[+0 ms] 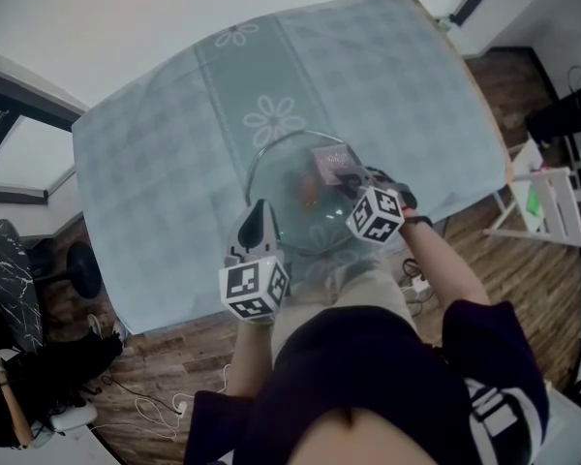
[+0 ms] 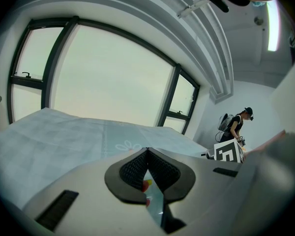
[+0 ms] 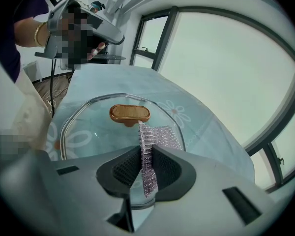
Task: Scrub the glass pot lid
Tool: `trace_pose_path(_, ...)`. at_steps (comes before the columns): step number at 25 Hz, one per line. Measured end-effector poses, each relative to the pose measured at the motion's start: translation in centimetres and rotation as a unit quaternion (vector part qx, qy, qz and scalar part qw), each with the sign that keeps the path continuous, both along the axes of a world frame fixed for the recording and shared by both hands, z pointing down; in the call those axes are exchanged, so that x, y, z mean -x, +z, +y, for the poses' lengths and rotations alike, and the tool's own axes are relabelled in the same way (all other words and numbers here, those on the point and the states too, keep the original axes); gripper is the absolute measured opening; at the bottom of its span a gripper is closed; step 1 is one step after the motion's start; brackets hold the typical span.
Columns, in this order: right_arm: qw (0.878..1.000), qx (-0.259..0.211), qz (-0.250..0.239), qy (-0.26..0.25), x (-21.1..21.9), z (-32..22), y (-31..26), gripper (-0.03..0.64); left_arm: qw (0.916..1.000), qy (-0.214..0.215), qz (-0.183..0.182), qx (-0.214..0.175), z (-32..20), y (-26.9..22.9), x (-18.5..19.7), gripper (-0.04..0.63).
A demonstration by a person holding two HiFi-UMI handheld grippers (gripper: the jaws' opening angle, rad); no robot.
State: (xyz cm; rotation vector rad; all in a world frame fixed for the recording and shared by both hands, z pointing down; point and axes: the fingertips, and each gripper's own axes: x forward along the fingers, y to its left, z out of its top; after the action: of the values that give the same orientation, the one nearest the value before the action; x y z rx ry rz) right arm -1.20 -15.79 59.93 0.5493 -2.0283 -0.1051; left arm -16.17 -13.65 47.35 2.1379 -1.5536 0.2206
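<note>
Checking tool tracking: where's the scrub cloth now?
Right gripper view, centre: cloth pinched in the right gripper, its free end on the lid beside the knob.

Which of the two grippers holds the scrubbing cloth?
The right gripper: a silvery mesh scrub cloth is pinched between its jaws. The left gripper clamps the glass pot lid.

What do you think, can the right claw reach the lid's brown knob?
Probably yes: the right claw, shut on the mesh scrubber, hangs over the glass lid, nothing between it and the knob.
</note>
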Motion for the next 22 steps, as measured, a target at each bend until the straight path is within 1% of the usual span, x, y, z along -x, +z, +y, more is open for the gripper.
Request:
trace_pose_path(7,1.000,0.009,0.007,0.009,0.1,1.6,0.1,0.066,1.0000,0.001,0.007,0.001,1.1,0.0,0.6,-0.001)
trace_pose_path(22,0.999,0.013,0.015,0.029,0.5,5.6,0.4,0.066,0.9996,0.023,0.017,-0.007,3.6,-0.2,1.1,-0.002)
